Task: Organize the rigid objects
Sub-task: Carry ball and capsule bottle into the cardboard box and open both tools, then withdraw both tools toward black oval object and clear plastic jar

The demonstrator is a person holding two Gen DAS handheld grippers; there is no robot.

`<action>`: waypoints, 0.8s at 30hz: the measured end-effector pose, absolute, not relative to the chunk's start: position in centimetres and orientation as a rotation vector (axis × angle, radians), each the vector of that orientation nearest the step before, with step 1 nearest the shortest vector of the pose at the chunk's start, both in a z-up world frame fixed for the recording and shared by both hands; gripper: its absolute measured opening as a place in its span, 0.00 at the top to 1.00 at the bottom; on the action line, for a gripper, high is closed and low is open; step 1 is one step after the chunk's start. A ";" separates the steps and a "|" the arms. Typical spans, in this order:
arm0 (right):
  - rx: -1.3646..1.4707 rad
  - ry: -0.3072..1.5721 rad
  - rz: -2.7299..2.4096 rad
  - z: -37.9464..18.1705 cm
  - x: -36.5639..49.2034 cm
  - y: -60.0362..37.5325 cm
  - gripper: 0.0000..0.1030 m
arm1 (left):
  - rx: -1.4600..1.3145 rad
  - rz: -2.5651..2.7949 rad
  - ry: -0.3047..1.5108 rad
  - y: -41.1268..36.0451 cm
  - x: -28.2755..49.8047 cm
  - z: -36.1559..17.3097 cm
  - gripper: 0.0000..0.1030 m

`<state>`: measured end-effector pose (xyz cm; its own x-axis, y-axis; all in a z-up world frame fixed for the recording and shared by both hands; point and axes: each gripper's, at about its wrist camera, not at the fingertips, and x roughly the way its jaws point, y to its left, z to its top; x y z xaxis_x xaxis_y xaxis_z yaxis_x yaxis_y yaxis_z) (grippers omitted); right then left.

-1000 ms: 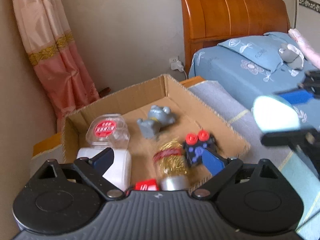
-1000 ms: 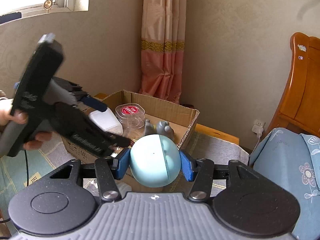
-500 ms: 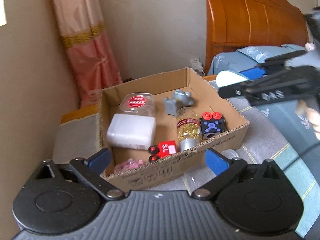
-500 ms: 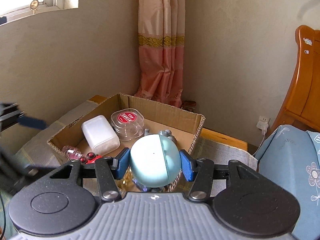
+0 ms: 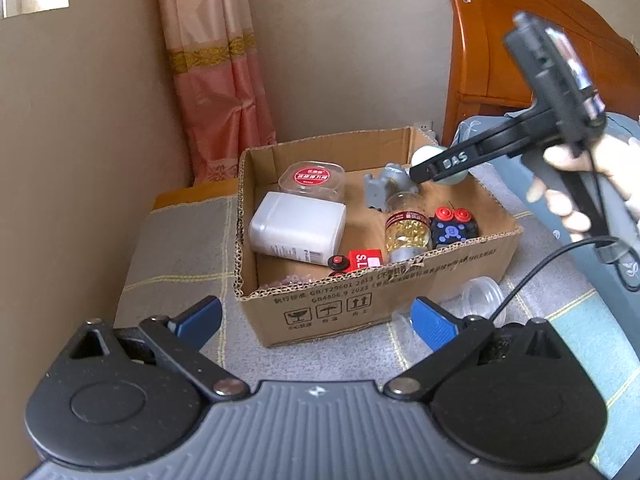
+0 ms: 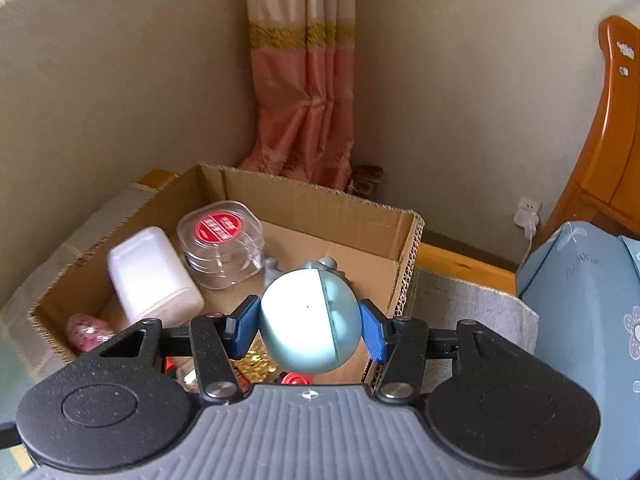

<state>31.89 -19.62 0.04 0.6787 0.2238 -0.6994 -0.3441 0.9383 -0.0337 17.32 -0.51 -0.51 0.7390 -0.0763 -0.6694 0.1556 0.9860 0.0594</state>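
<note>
- Holding the pale blue ball (image 6: 310, 322) between the blue pads (image 6: 245, 327) of my right gripper (image 6: 310, 326), I have it clamped on both sides, poised above the open cardboard box (image 6: 320, 204).
- From the left wrist view I see the ball (image 5: 425, 156) over the box's far right corner, just above the grey elephant toy (image 5: 386, 190).
- My left gripper (image 5: 316, 318) is spread wide and holds nothing; it sits low in front of the box's near wall (image 5: 380, 284), with a clear cup (image 5: 482, 296) on the grey blanket (image 5: 180, 248) just beside its right finger.
- The box already holds a white jug (image 5: 298, 228), a clear tub with a red lid (image 5: 312, 176), a jar of gold capsules (image 5: 408, 232), a dark cube with red buttons (image 5: 454, 230) and a small red toy (image 5: 356, 262).
- To do this step well, I judge I should lower the ball until it is close to the bare cardboard floor between the elephant and the right wall, then part the fingers slowly.
- A round thing dropped from height will likely bounce or roll, so I want it nearly resting before letting go.
- I should keep the right fingers off the box rim (image 6: 414, 240) on the way down, since the box looks light enough to shift.
- The left gripper could steady the near wall if needed.
</note>
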 end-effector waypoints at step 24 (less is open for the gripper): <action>-0.129 0.692 0.249 2.4 22.7 -20.6 0.00 | 0.077 -0.072 0.768 1.6 16.0 -0.5 0.02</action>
